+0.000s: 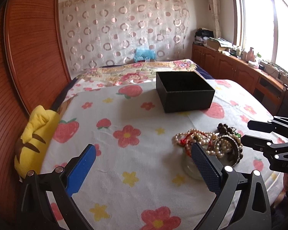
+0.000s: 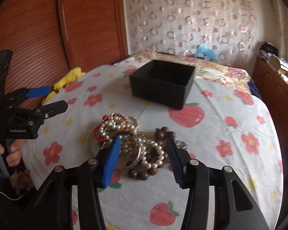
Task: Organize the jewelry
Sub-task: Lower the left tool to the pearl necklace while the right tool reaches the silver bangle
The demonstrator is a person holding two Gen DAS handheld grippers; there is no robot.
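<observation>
**What we cannot see well**

The inside of the black box (image 1: 184, 91) is too dark to see into. The jewelry pile (image 2: 136, 143) is all tangled, so the strings cannot be told apart. The right gripper (image 2: 143, 160) covers part of the pile, and a glass dish (image 1: 191, 167) hides under the beads. The yellow plush toy (image 1: 34, 140) is partly tucked behind the bed cover (image 1: 124, 163). Things on the far counter (image 1: 238, 51) are too small to name.
</observation>
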